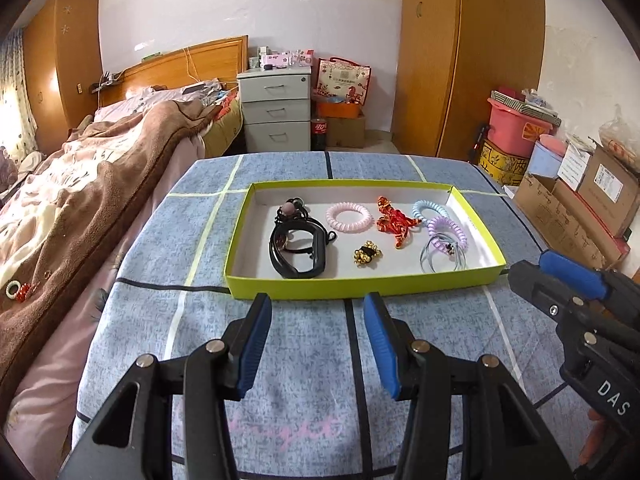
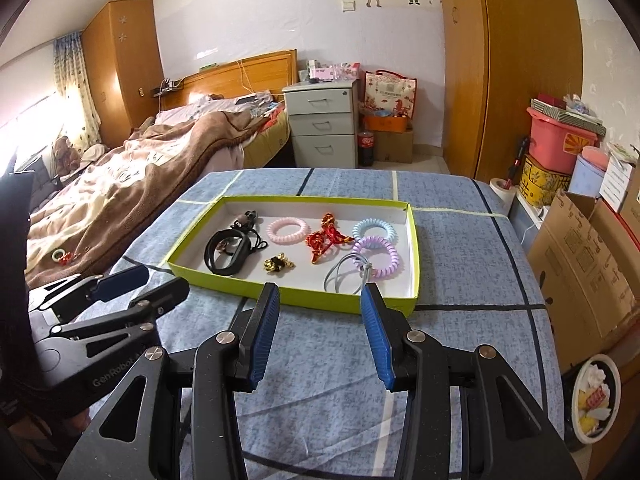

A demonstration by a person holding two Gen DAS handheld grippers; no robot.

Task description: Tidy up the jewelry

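A lime-green tray (image 1: 360, 286) (image 2: 288, 294) lies on the blue checked cloth. In it lie a black band with cords (image 1: 296, 250) (image 2: 226, 254), a pink coil ring (image 1: 348, 217) (image 2: 289, 231), a red knot charm (image 1: 396, 224) (image 2: 324, 240), a gold bell charm (image 1: 366, 255) (image 2: 278, 263), blue (image 1: 430, 210) and purple (image 1: 447, 232) (image 2: 376, 254) coil rings, and grey elastic loops (image 1: 442, 256) (image 2: 346, 276). My left gripper (image 1: 318, 304) is open and empty in front of the tray. My right gripper (image 2: 318, 294) is open and empty at the tray's near edge.
A bed with a brown blanket (image 1: 80, 184) lies to the left, with small trinkets (image 1: 18, 290) on it. Cardboard boxes (image 1: 576, 208) stand to the right. A grey drawer unit (image 1: 276, 110) stands behind. A bowl (image 2: 594, 398) sits on the floor at right.
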